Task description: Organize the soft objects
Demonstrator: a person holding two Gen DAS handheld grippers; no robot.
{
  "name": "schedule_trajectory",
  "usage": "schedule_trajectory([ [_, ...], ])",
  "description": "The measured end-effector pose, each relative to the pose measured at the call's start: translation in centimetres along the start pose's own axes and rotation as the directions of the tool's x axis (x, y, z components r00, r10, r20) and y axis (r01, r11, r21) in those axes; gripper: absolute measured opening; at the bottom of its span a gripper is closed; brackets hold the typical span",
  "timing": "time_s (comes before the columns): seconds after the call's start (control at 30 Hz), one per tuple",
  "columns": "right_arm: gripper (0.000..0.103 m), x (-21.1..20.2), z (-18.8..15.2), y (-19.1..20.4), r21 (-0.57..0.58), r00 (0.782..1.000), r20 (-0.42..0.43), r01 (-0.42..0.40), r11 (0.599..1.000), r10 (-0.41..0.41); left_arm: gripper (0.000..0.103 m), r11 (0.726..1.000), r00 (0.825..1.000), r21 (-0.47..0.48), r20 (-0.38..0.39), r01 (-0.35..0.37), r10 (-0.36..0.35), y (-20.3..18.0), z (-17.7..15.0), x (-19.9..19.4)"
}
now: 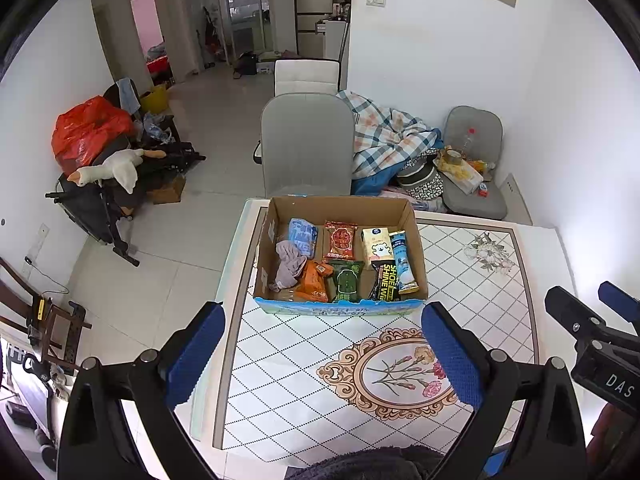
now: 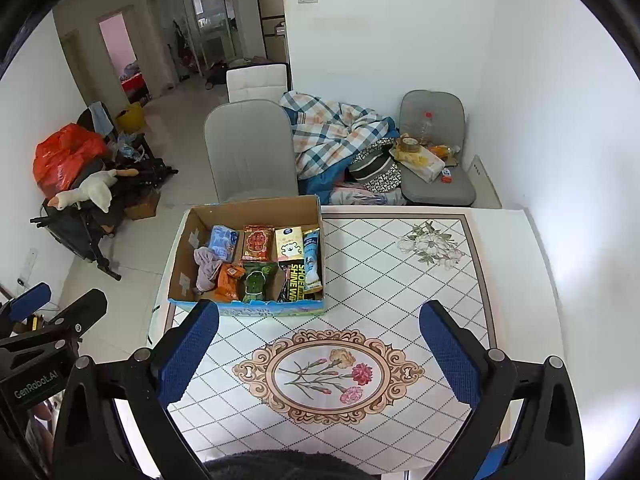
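The left gripper (image 1: pixel 323 324) is seen held above the worktop (image 1: pixel 472 280), its blue-padded fingers (image 1: pixel 196 354) spread wide with nothing between them and nothing touched. The right gripper (image 2: pixel 319 322) is held the same way: its fingers (image 2: pixel 450 354) are set far apart, empty, and clear of the surface. Both are pointed toward a cardboard box (image 1: pixel 340 206) that is placed on the far left part of the worktop, just beyond the fingertips.

Inside the box, a crumpled grey cloth (image 1: pixel 287 264) is laid at the left side, touching an orange packet (image 1: pixel 314 282) and lying just beside a blue packet (image 1: pixel 303 236). A red snack bag (image 1: pixel 340 240), a green packet (image 1: pixel 346 280), a cream carton (image 1: pixel 377 246) and a black shoe-shine packet (image 1: pixel 386 283) are packed to the right of these. A flower medallion (image 2: pixel 328 374) is printed on the worktop under the right gripper.
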State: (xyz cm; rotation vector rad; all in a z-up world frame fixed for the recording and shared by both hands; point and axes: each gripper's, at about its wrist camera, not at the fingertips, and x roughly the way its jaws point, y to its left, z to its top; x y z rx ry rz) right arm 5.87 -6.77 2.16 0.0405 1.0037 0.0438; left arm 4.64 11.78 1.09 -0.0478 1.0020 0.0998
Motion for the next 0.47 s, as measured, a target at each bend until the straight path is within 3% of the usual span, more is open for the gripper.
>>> schedule_trajectory([
  [0.47, 0.102, 0.28, -0.44, -0.45, 0.003, 1.0, -0.009, 0.008, 1.0, -0.008, 0.101, 1.0, 1.0, 0.004, -0.018, 0.005, -0.005, -0.64, -0.36, 0.42],
])
